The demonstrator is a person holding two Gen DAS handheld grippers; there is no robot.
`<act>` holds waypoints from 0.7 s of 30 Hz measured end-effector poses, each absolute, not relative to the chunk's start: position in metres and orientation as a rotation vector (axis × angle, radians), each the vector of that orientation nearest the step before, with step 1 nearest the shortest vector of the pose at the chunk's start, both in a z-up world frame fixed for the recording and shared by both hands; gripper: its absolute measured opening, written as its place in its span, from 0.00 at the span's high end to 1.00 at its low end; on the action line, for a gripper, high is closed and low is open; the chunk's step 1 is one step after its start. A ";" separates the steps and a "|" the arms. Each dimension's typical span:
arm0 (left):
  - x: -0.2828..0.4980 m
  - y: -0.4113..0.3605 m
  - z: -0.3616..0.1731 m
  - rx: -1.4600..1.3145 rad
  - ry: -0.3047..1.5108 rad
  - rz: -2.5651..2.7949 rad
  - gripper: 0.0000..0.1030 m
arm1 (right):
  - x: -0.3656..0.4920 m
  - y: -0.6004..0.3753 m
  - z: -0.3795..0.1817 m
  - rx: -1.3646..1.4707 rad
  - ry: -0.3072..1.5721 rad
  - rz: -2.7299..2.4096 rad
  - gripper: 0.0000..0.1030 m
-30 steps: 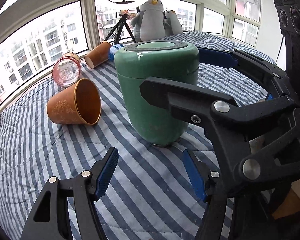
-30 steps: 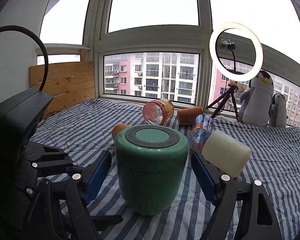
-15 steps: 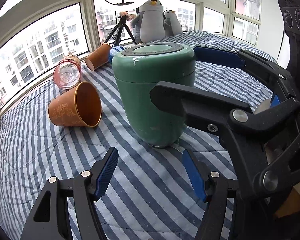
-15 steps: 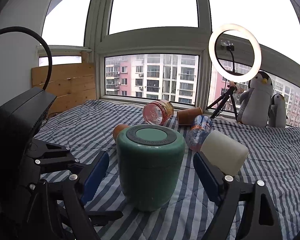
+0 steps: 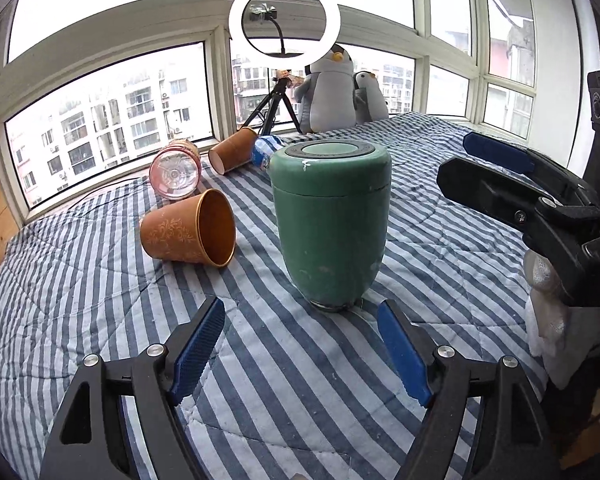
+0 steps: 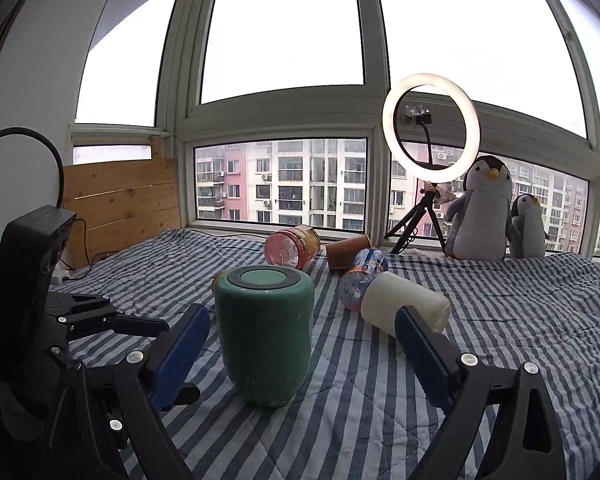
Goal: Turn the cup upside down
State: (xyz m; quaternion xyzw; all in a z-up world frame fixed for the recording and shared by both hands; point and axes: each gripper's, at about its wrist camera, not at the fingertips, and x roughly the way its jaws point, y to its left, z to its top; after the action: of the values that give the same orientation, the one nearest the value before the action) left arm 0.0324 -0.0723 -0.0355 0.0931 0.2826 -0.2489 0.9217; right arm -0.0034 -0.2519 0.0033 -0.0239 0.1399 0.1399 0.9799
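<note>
**Green cup stood on the striped cover, clear of both grippers**

The green cup (image 5: 330, 224) is seen standing on the striped bed cover (image 5: 100, 300), its wider dark-ringed end up and its narrower end down on the cloth. In the left wrist view it is placed just beyond the left gripper (image 5: 300, 354), slightly right of the gap's middle, and is touched by neither blue pad (image 5: 198, 346). The left gripper's jaws are spread wide and nothing is held between them.

In the right wrist view the same cup (image 6: 265, 332) is found ahead of the right gripper (image 6: 302, 354), nearer its left pad than its right one; whether the left pad meets the cup wall cannot be told, though a clear gap is shown on the right. The right gripper's jaws are likewise spread apart and nothing is pinched. From the left wrist view that gripper is seen at the right (image 5: 496, 170), apart from the cup.

To the left of the cup an orange patterned cup (image 5: 188, 234) is laid on its side, mouth turned toward the camera. Farther off, near the window, a pink jar (image 5: 175, 174) and a second orange cup (image 5: 233, 155) are laid on their sides. A white cup (image 6: 404, 308) is laid on its side to the right of the green cup, with a plastic bottle (image 6: 360, 276) just behind it. At the far side a ring light (image 6: 431, 127) on a tripod and two penguin toys (image 6: 480, 212) are set by the window.
</note>
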 end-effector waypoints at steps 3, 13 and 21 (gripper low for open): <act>0.028 -0.064 -0.029 0.123 0.501 -0.452 0.09 | -0.004 -0.261 0.002 -0.025 0.277 0.245 0.11; 0.007 -0.043 -0.016 0.026 0.317 -0.267 0.06 | -0.014 -0.268 0.001 -0.026 0.214 0.122 0.11; -0.011 -0.044 -0.011 0.050 0.228 -0.215 0.03 | -0.019 -0.265 0.002 -0.047 0.191 0.087 0.11</act>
State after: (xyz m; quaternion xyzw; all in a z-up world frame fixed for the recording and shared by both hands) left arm -0.0106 -0.0437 -0.0106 0.0247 0.1135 -0.1070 0.9875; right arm -0.0191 -0.2650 0.0017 -0.0234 0.0951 0.0434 0.9942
